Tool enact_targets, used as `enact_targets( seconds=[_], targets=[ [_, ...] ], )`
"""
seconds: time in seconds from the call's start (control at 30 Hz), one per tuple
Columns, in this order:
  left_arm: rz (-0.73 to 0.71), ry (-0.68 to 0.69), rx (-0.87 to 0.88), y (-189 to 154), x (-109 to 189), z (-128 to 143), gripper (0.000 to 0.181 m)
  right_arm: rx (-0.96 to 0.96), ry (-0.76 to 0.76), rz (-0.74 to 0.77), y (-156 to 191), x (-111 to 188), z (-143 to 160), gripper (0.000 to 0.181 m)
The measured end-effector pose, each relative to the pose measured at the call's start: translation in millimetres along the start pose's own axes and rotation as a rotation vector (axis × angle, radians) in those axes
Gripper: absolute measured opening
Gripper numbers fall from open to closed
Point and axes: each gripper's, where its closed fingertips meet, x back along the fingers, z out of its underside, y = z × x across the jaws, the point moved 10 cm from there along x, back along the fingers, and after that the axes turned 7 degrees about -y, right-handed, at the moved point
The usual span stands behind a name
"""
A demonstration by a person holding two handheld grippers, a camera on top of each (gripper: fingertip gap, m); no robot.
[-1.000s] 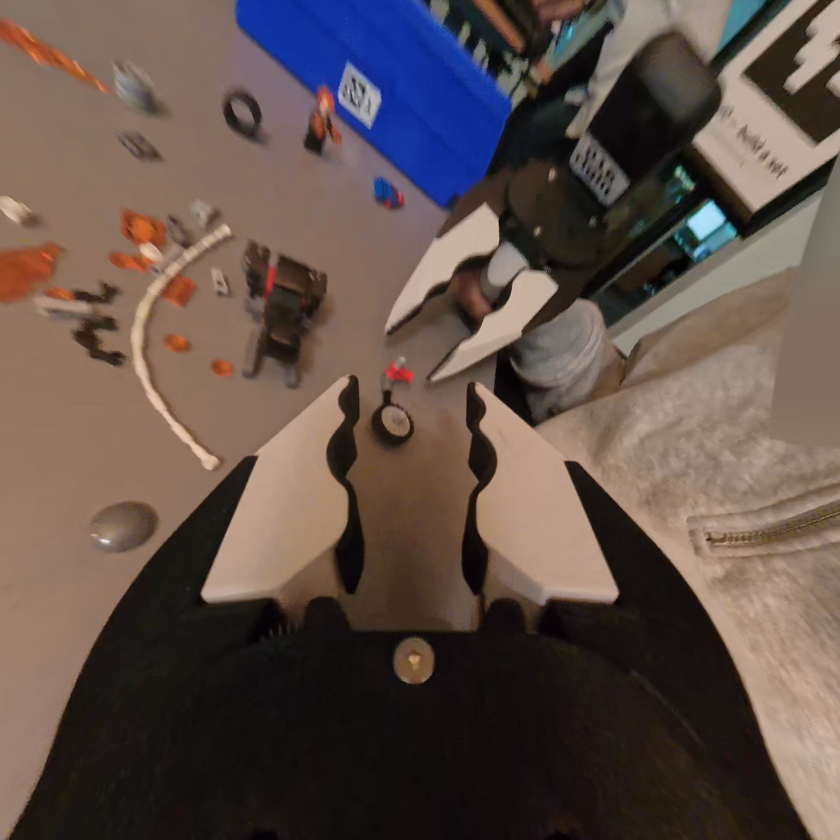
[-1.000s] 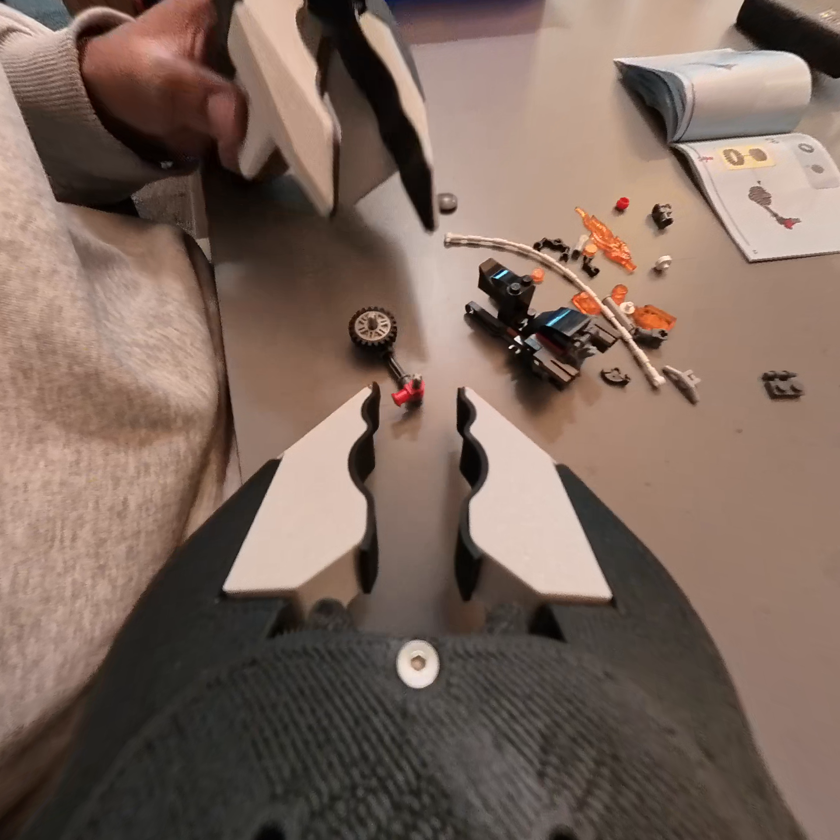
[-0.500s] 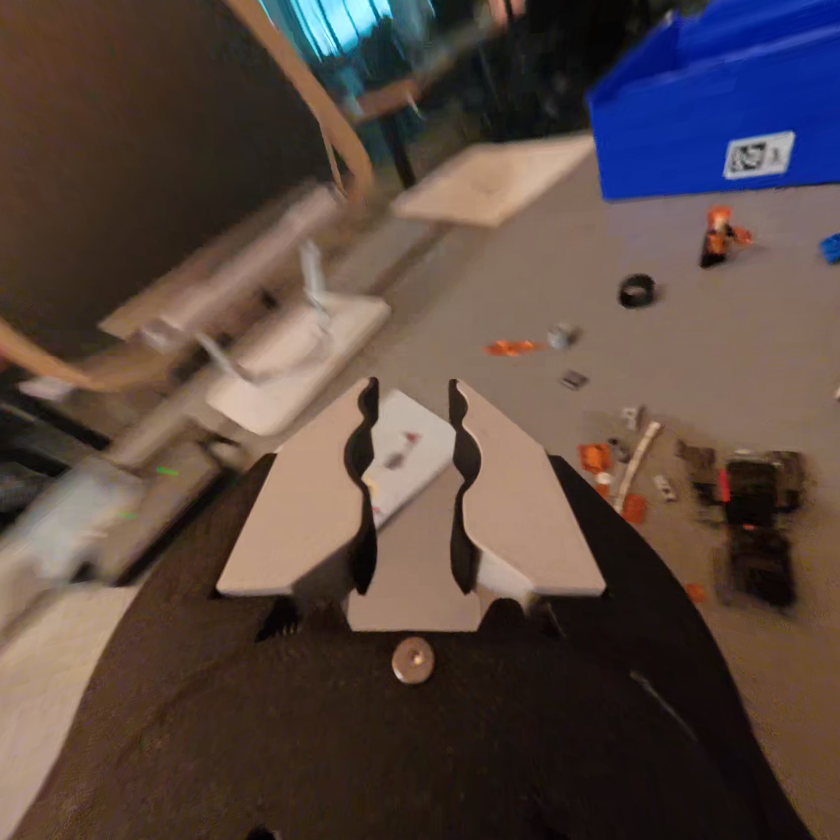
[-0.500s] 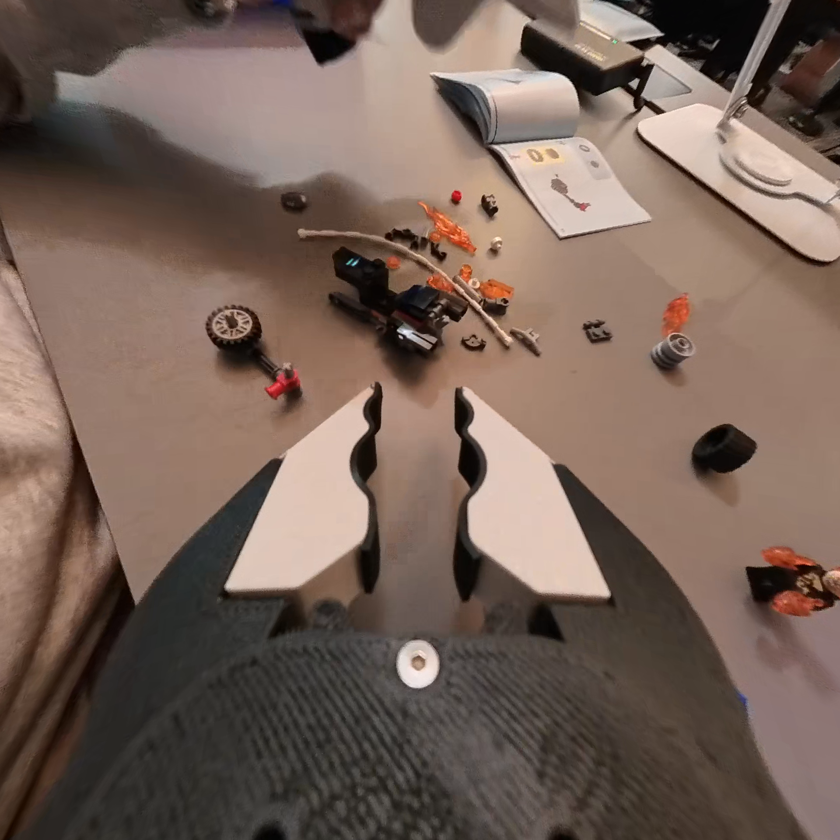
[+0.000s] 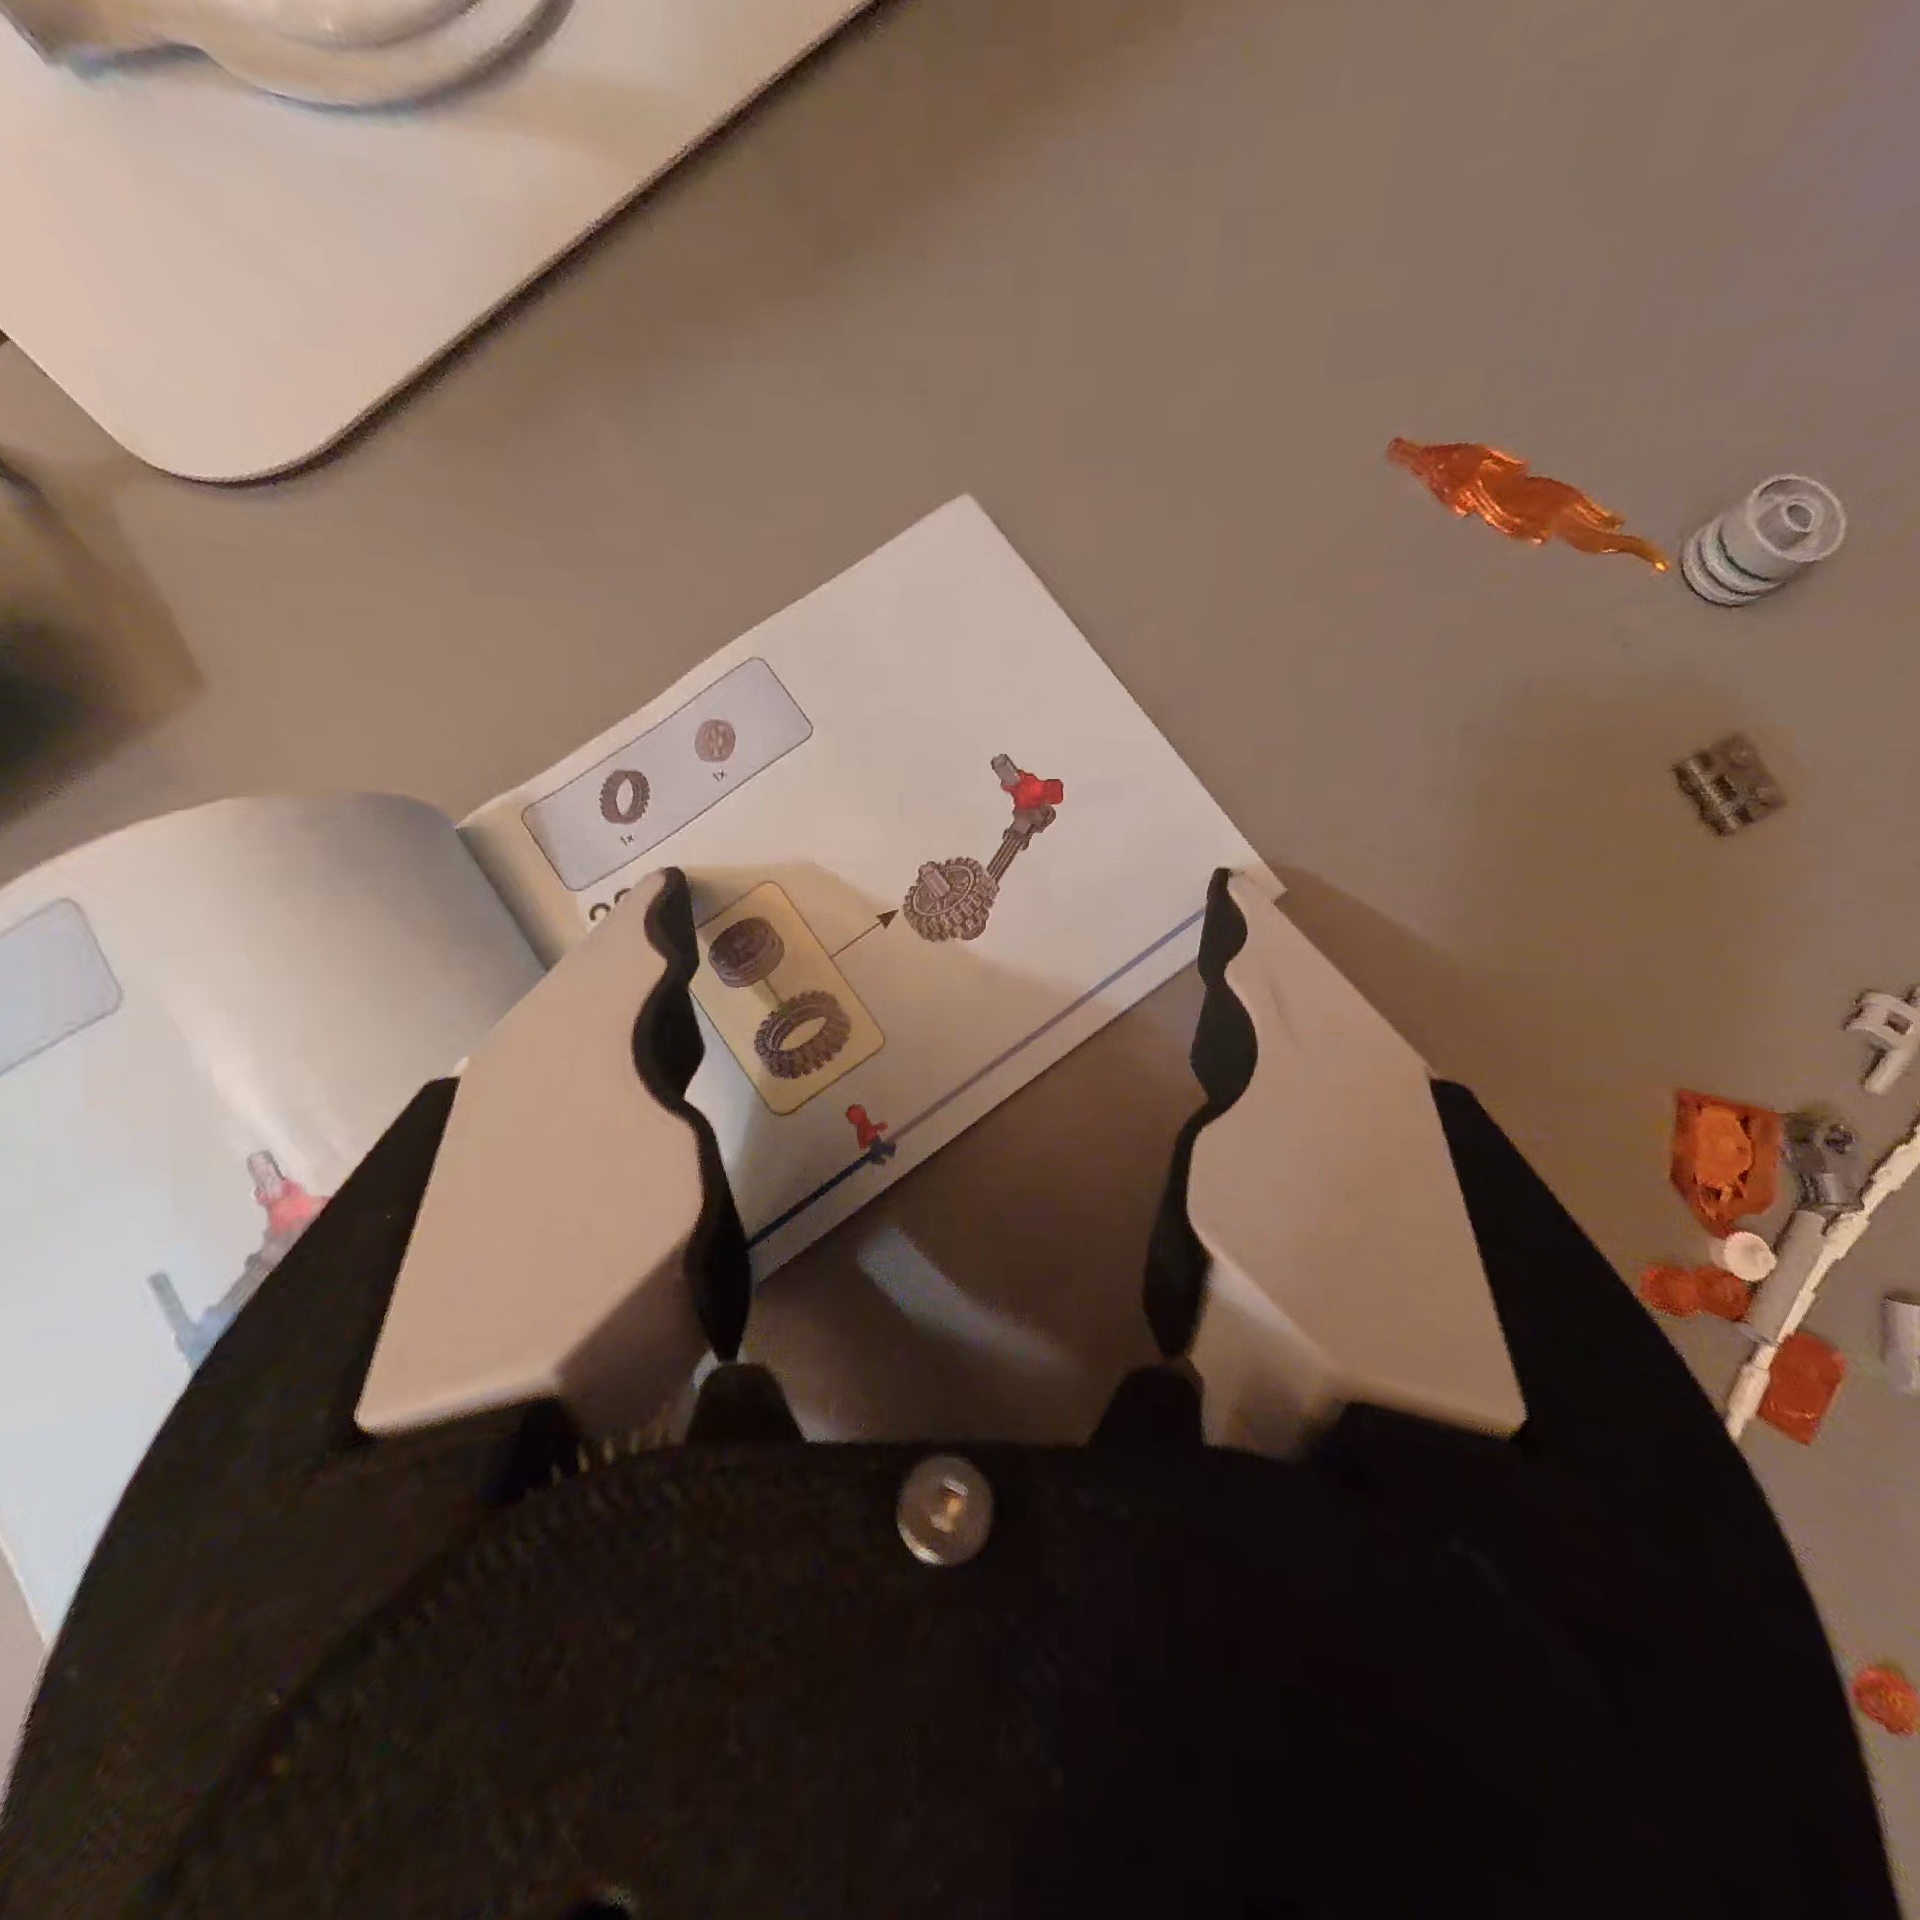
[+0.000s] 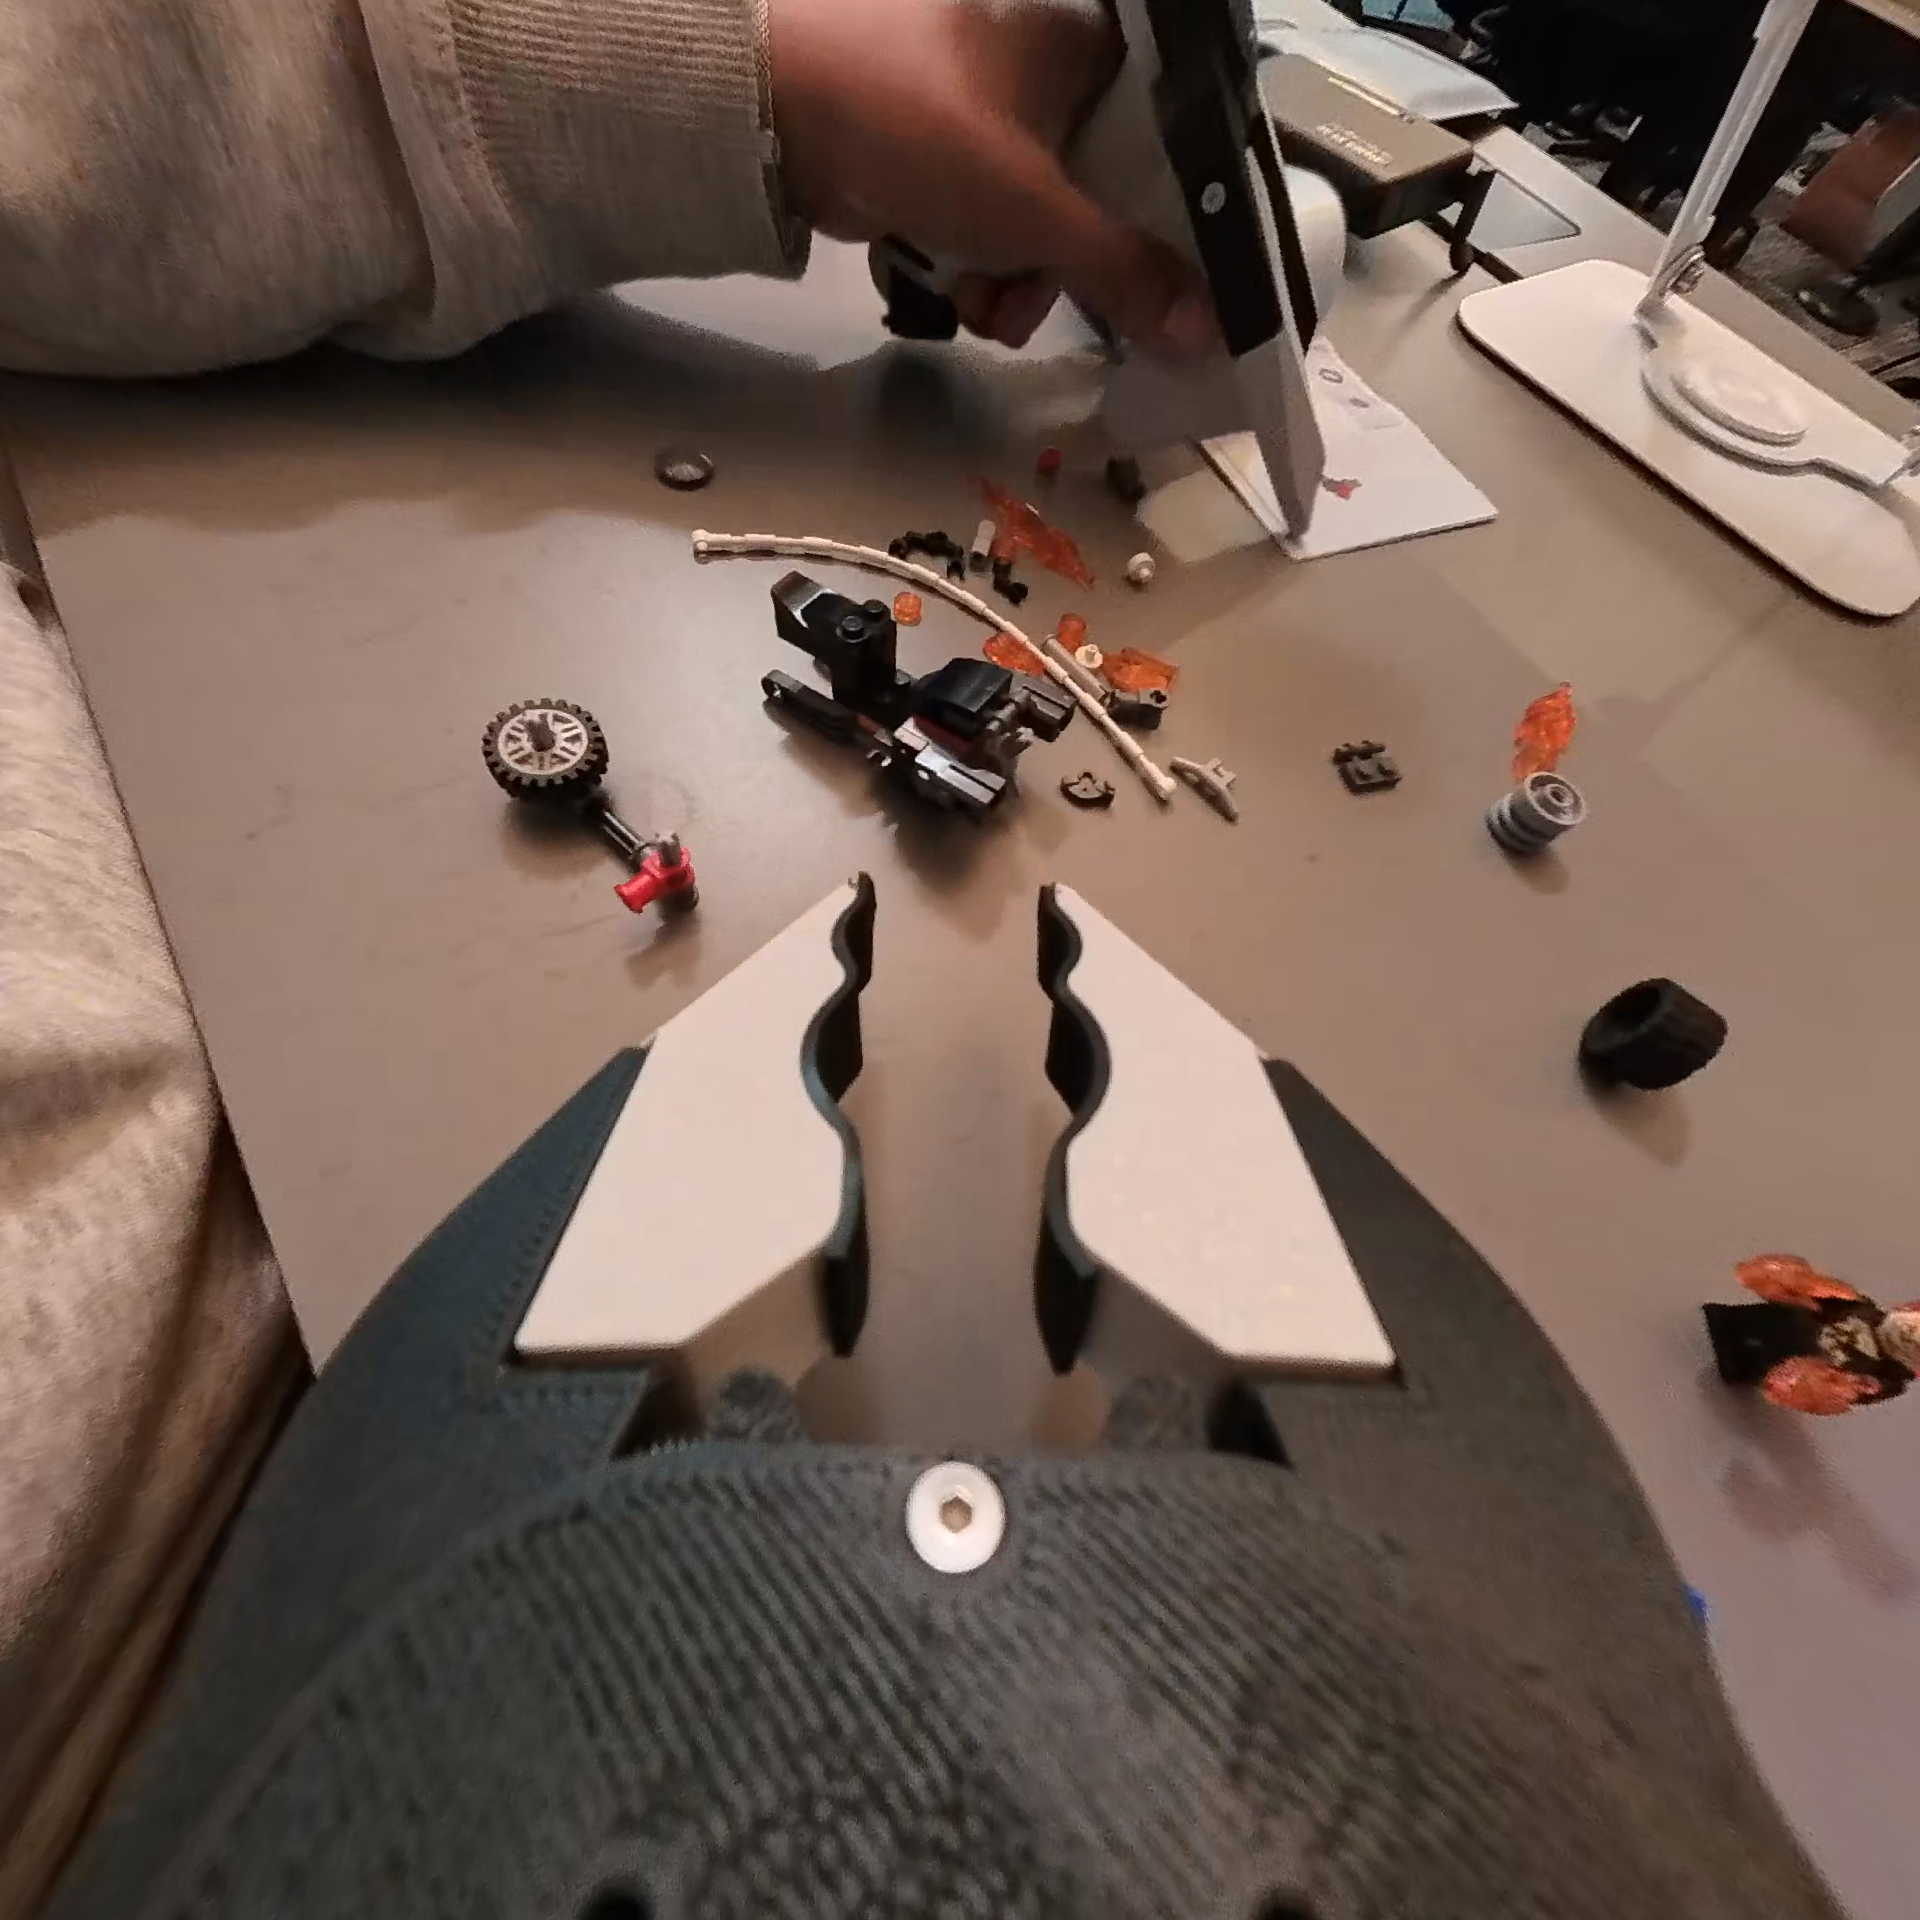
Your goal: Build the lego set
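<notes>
My left gripper (image 5: pixel 943 883) is wide open and empty, pointing down over the open instruction booklet (image 5: pixel 935 727). In the right wrist view it (image 6: pixel 1278 416) stands with its tips on the booklet (image 6: pixel 1392 488). My right gripper (image 6: pixel 954 896) is open and empty, low over the table. Ahead of it lies the black part-built motorcycle (image 6: pixel 914 707). To its left lies a wheel (image 6: pixel 543 743) on an axle with a red connector (image 6: pixel 655 878). A loose black tyre (image 6: pixel 1652 1034) and a grey hub (image 6: pixel 1538 816) lie to the right.
A white chain (image 6: pixel 935 603) and several orange and black small parts lie behind the motorcycle. A minifigure (image 6: pixel 1829 1340) lies at the right edge. A white stand base (image 6: pixel 1714 436) is at the far right. An orange flame (image 5: pixel 1507 499) lies beside the hub (image 5: pixel 1766 535). The left gripper is farther from the wheel (image 6: pixel 543 743), some 25 cm, than the right, some 8 cm. The grey hub (image 6: pixel 1538 816) lies around 12 cm away from my left fingertips. It is also in sight in the left wrist view (image 5: pixel 1797 543).
My left gripper has swung away from the wheel to the booklet and opened wider. My right gripper has drawn back from the red connector and turned toward the motorcycle, gap unchanged.
</notes>
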Motion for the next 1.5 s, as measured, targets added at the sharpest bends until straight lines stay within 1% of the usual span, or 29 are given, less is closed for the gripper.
enact_targets(
  seconds=[0.37, 0.5, 0.57, 0.63, 0.67, 0.7, 0.73, 0.8, 0.87, 1.0, 1.13, 1.2, 1.3, 1.33, 1.4, 1.47, 1.5],
  targets=[
    [-0.016, 0.061, 0.018, 1, -2, -4, 0.098, 0.028, 0.036, 0.01, 2, -4, 1, 0.028],
    [-0.052, 0.083, 0.042, 8, -1, -8, 0.077, 0.044, 0.047, 0.017, 4, -5, 1, 0.028],
    [-0.058, 0.079, 0.048, 12, -1, -8, 0.069, 0.052, 0.05, 0.021, 4, -5, 1, 0.027],
    [-0.071, 0.063, 0.057, 16, 0, -7, 0.057, 0.058, 0.052, 0.025, 5, -5, 2, 0.027],
    [-0.077, 0.054, 0.06, 19, 0, -6, 0.049, 0.06, 0.054, 0.027, 5, -5, 2, 0.027],
    [-0.084, 0.047, 0.063, 21, 0, -6, 0.036, 0.062, 0.056, 0.03, 5, -6, 2, 0.027],
    [-0.097, 0.046, 0.072, 24, 0, -5, 0.019, 0.064, 0.058, 0.032, 5, -6, 2, 0.027],
    [-0.085, 0.044, 0.097, 28, 0, -6, 0.006, 0.068, 0.062, 0.036, 5, -6, 2, 0.027],
    [-0.067, 0.041, 0.111, 31, 0, -6, 0.004, 0.07, 0.064, 0.039, 5, -6, 2, 0.027],
    [0.002, -0.008, 0.184, 37, 3, -3, 0.004, 0.066, 0.068, 0.04, 5, -7, 2, 0.027],
    [0.075, -0.148, 0.303, 46, 17, -7, 0.003, 0.061, 0.066, 0.039, 4, -7, 2, 0.026],
    [0.106, -0.185, 0.371, 53, 22, -6, 0.002, 0.073, 0.034, 0.049, 3, -6, 0, 0.023],
    [0.184, -0.237, 0.499, 61, 24, -1, 0.002, 0.108, -0.074, 0.107, -11, -3, -8, 0.02],
    [0.22, -0.251, 0.546, 64, 24, 2, 0.002, 0.105, -0.103, 0.136, -18, -3, -13, 0.024],
    [0.285, -0.28, 0.629, 70, 23, 6, 0.002, 0.073, -0.146, 0.184, -37, -8, -27, 0.047],
    [0.326, -0.31, 0.68, 75, 25, 9, 0.002, 0.004, -0.164, 0.209, -58, -24, -43, 0.075],
    [0.341, -0.328, 0.691, 76, 26, 10, 0.002, -0.049, -0.154, 0.201, -68, -36, -52, 0.084]
  ],
)
